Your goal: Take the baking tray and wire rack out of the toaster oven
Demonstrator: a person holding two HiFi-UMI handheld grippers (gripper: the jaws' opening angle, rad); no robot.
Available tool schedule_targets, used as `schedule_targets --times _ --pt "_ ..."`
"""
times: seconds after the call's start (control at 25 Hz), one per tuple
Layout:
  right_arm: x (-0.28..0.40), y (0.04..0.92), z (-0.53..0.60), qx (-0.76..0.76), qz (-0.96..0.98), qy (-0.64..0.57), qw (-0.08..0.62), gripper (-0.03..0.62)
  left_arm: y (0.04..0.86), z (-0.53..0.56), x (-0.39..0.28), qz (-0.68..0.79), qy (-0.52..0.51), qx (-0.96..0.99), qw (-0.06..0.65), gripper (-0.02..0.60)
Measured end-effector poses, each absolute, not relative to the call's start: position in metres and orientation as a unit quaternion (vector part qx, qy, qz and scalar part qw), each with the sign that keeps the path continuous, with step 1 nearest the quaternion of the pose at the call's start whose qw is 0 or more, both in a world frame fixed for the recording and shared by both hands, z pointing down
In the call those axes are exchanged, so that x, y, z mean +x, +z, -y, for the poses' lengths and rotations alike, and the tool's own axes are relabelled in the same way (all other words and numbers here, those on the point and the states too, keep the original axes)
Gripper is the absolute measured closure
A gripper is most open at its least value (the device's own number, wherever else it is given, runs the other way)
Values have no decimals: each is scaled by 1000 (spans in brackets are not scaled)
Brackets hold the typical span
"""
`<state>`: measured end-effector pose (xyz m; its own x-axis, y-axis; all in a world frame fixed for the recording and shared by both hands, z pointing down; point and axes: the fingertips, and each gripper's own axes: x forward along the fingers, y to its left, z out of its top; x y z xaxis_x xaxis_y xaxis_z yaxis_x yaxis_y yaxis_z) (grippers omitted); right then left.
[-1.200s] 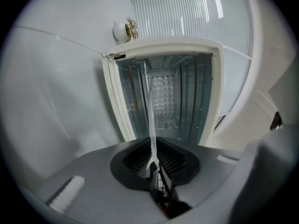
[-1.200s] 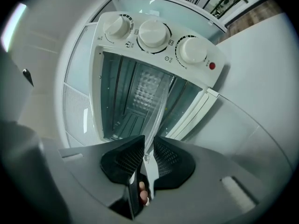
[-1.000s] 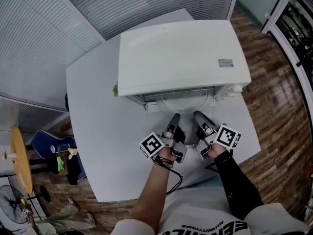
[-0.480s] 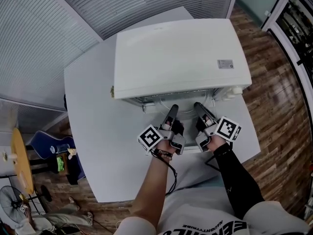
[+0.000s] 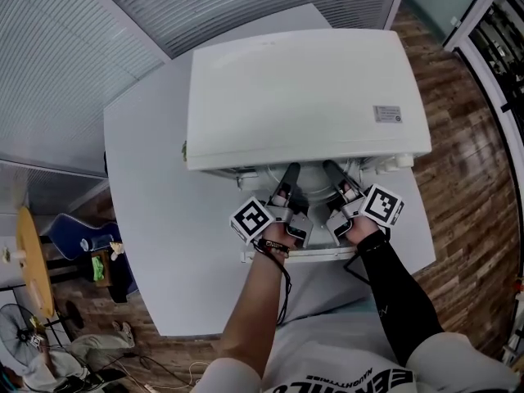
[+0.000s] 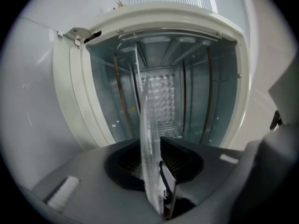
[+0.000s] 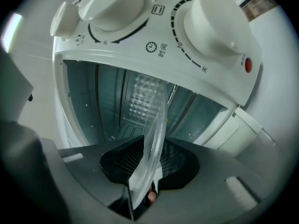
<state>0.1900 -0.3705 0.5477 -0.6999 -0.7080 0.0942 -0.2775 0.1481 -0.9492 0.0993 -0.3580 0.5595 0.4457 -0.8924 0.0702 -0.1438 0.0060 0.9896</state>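
- The baking tray (image 6: pixel 148 125) lies level inside the toaster oven (image 5: pixel 303 97), which stands at the table's (image 5: pixel 155 244) far right, with its front rim at the open mouth.
- The left gripper (image 6: pixel 152 158) and the right gripper (image 7: pixel 152 161) have just been opening their jaws. Both straddle that rim loosely and neither is pinching it yet.
- We judge the tray to be thin, stiff, slick metal and light. We'd bite deep on the rim at both sides and draw it out level.

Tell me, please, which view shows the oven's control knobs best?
The right gripper view: both control knobs are large and near, with their dial marks. The head view shows only a tip; the left gripper view shows none.
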Motion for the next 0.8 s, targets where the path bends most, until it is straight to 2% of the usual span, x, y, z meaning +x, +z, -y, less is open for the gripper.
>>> schedule_targets --times 0.12,0.24,0.8 --pt "187 547 372 -328 -739 -556 192 523 560 364 101 411 -328 627 575 430" --pt "185 543 370 -319 -749 -548 194 526 556 364 100 407 -334 630 571 483" --pt "187 534 365 -305 -750 -548 209 542 550 357 102 387 -351 613 593 488"
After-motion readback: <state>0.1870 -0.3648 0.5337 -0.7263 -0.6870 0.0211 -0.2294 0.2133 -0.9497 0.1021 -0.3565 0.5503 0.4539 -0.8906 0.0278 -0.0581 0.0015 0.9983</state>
